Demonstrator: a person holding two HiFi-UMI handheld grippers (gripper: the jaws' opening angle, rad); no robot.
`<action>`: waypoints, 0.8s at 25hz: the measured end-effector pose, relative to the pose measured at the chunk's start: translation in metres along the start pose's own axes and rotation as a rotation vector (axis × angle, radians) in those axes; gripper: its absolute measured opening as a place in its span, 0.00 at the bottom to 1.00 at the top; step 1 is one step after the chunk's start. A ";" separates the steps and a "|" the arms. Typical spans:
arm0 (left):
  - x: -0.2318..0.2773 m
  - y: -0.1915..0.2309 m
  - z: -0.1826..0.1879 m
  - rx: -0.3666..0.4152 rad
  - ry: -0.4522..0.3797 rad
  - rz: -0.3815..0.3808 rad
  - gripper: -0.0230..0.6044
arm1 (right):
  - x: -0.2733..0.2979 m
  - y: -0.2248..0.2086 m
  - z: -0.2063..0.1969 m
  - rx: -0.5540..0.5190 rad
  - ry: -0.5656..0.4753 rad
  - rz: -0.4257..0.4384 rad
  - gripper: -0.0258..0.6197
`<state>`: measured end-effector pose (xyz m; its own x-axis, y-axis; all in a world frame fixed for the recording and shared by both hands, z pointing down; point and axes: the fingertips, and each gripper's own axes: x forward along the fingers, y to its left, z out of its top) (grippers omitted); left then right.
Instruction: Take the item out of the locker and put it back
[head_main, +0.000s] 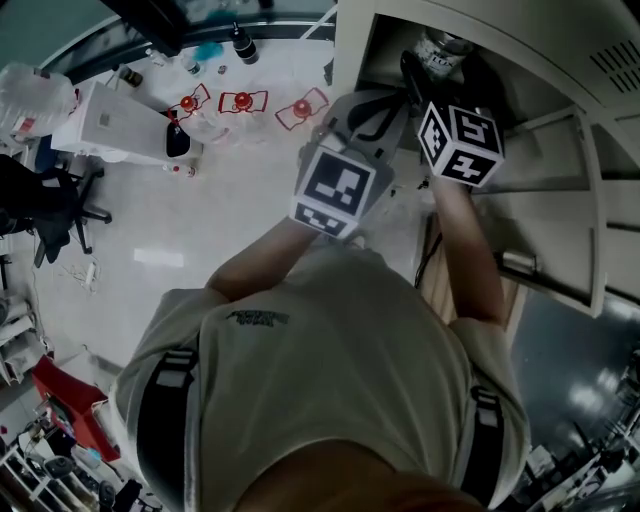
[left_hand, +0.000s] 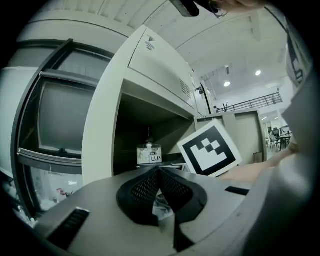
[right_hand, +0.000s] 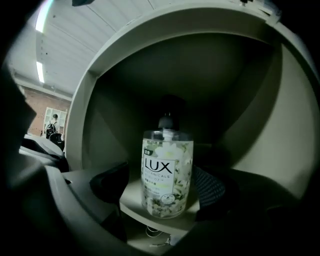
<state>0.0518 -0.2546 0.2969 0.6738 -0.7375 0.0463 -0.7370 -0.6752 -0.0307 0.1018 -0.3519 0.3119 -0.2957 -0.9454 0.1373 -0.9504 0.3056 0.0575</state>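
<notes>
A clear LUX pump bottle (right_hand: 167, 172) with a flower print stands upright on the shelf (right_hand: 165, 218) of an open grey locker (head_main: 560, 60). My right gripper (right_hand: 160, 192) reaches into the compartment with its jaws wide open, one dark pad on each side of the bottle and neither pressing on it. My left gripper (left_hand: 159, 172) hangs just outside the locker opening, its pads together with nothing between them. From there the bottle (left_hand: 149, 154) shows deeper in, beside the right gripper's marker cube (left_hand: 210, 152). In the head view both grippers (head_main: 375, 110) (head_main: 415, 70) point at the bottle (head_main: 440, 45).
The locker's side wall (left_hand: 100, 135) stands left of the opening, and an open locker door (head_main: 590, 200) sits at the right. On the floor to the left lie red frames (head_main: 242, 100), a white box (head_main: 110, 125) and an office chair (head_main: 50, 210).
</notes>
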 end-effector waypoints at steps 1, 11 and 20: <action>0.001 0.001 -0.002 -0.003 0.004 0.000 0.06 | 0.003 0.001 -0.001 -0.004 0.004 -0.004 0.68; 0.004 0.009 -0.006 -0.020 0.013 0.008 0.06 | 0.025 -0.009 -0.011 -0.016 0.055 -0.068 0.68; 0.002 0.009 -0.010 -0.015 0.020 0.013 0.06 | 0.018 -0.010 -0.010 -0.018 0.036 -0.051 0.61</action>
<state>0.0457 -0.2620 0.3067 0.6629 -0.7458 0.0657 -0.7466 -0.6650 -0.0163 0.1067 -0.3712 0.3236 -0.2428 -0.9553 0.1690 -0.9623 0.2592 0.0828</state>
